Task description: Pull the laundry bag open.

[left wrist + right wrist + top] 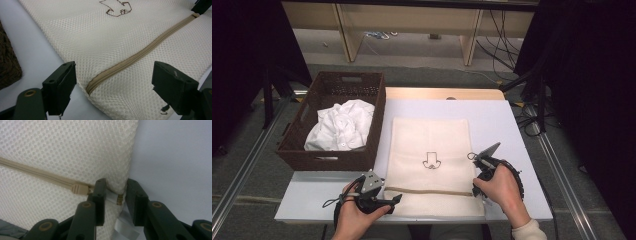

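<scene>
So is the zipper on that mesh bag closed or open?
Closed. The zipper runs as one shut seam across the mesh bag, and its slider sits at the end by the right gripper.

Soft overhead light, dark surroundings (close views slightly blurred).

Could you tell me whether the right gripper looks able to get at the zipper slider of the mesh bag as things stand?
Probably yes: the right gripper sits at the mesh bag edge, the zipper slider lies uncovered beside one jaw, with nothing between.
</scene>
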`<action>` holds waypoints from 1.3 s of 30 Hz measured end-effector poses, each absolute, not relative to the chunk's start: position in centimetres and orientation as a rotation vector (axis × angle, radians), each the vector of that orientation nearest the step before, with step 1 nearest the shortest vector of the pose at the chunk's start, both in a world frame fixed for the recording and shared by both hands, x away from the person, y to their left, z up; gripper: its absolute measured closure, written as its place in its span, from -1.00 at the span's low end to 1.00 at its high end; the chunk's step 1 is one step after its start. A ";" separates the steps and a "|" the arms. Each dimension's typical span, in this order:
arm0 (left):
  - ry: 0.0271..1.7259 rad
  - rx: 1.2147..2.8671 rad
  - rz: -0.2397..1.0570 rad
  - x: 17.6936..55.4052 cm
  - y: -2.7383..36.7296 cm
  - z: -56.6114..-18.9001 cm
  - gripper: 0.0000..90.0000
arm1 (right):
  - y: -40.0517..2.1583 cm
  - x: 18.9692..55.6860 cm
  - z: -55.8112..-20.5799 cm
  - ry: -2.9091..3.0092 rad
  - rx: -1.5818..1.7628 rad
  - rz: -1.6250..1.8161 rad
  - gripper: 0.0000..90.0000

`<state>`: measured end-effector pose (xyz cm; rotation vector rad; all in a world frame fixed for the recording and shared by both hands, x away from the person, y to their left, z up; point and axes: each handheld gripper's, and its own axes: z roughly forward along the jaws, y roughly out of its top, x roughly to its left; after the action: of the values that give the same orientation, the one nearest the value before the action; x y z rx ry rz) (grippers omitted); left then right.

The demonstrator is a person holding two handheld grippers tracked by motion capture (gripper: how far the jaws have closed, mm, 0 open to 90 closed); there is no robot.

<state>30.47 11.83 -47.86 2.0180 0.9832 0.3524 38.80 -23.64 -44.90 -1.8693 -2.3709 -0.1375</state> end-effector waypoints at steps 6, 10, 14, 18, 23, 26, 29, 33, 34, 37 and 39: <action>0.980 2.019 0.354 30.5 11.7 -47.9 -0.55 | -23.1 38.6 -45.0 -2.404 -1.875 -0.122 0.71; 0.978 2.017 0.355 30.5 11.6 -48.0 -0.55 | -22.9 38.6 -45.0 -2.413 -1.865 -0.108 0.77; 0.975 2.023 0.346 30.4 11.6 -48.0 -0.54 | -22.8 38.7 -44.9 -2.384 -1.879 -0.105 0.85; 0.973 2.019 0.356 30.4 11.5 -48.0 -0.52 | -22.7 38.7 -44.9 -2.395 -1.869 -0.105 0.87; 0.967 2.009 0.343 30.4 11.4 -48.0 -0.50 | -22.8 38.7 -44.8 -2.410 -1.847 -0.113 0.88; 0.961 2.013 0.339 30.4 11.4 -48.0 -0.49 | -22.7 38.7 -44.7 -2.419 -1.857 -0.121 0.88; 0.965 2.017 0.340 30.3 11.4 -47.9 -0.49 | -22.8 38.7 -44.4 -2.435 -1.828 -0.119 0.88; 0.967 1.993 0.332 30.3 11.3 -47.9 -0.48 | -22.8 38.5 -43.7 -2.417 -1.851 -0.141 0.88; 0.967 1.993 0.332 30.3 11.3 -47.9 -0.48 | -23.1 38.6 -43.7 -2.468 -1.804 -0.164 0.89; 0.951 2.005 0.339 30.3 11.4 -47.8 -0.47 | -23.0 38.4 -43.3 -2.443 -1.826 -0.156 0.88; 0.945 2.005 0.335 30.4 11.4 -47.8 -0.46 | -23.1 38.4 -43.1 -2.479 -1.810 -0.187 0.88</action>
<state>30.37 11.36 -47.79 2.0051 0.9454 0.3345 38.43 -23.07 -43.09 -1.8099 -2.4791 -0.1866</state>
